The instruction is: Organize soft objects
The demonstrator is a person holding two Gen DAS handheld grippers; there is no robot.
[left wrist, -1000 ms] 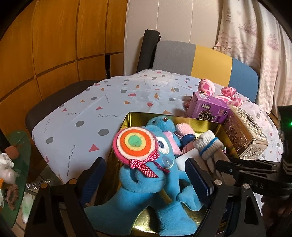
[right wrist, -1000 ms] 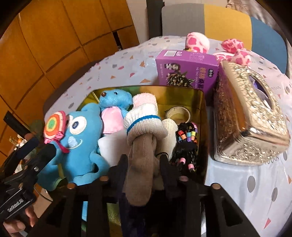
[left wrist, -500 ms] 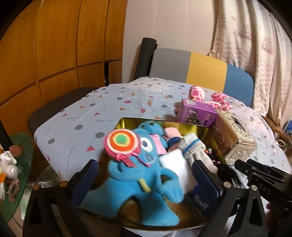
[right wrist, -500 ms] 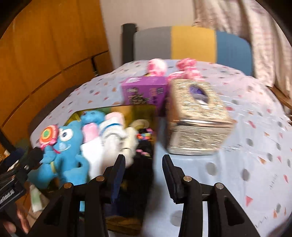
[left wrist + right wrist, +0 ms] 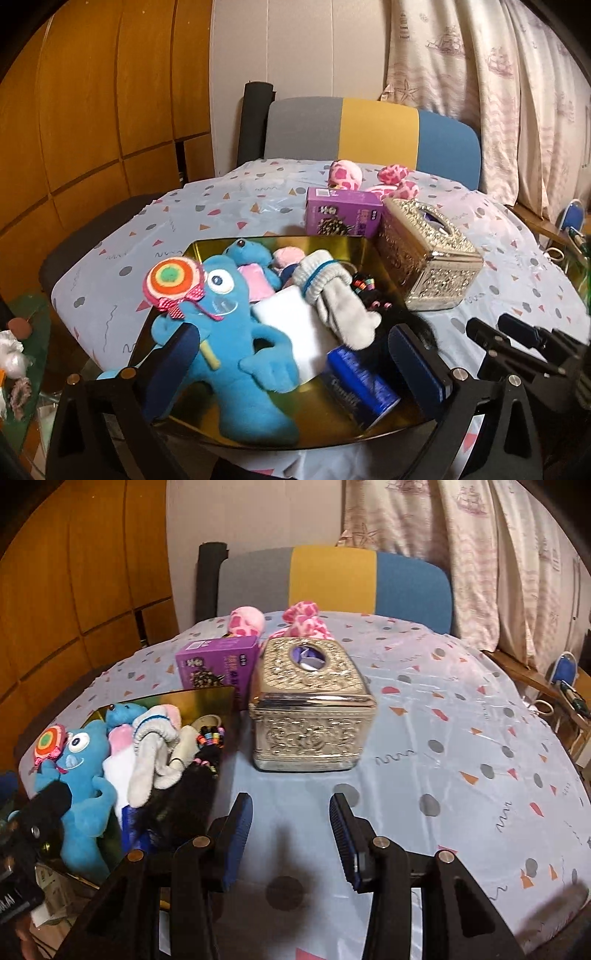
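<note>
Mostly done, I judge: blue plush (image 5: pixel 229 332), grey sock (image 5: pixel 332 295) lie in gold tray (image 5: pixel 207 245), near left. My left gripper (image 5: pixel 295 365) wide open, empty; right gripper (image 5: pixel 291 834) part open over bare tablecloth (image 5: pixel 461 738). Left: pink spotted plush (image 5: pixel 306 622), far, behind silver tissue box (image 5: pixel 310 709).

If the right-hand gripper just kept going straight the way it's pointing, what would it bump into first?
Probably the bare tablecloth, since the right gripper is open, empty and angled downward. Beyond that patch stands the ornate metal tissue box, though depth is hard to judge.
</note>
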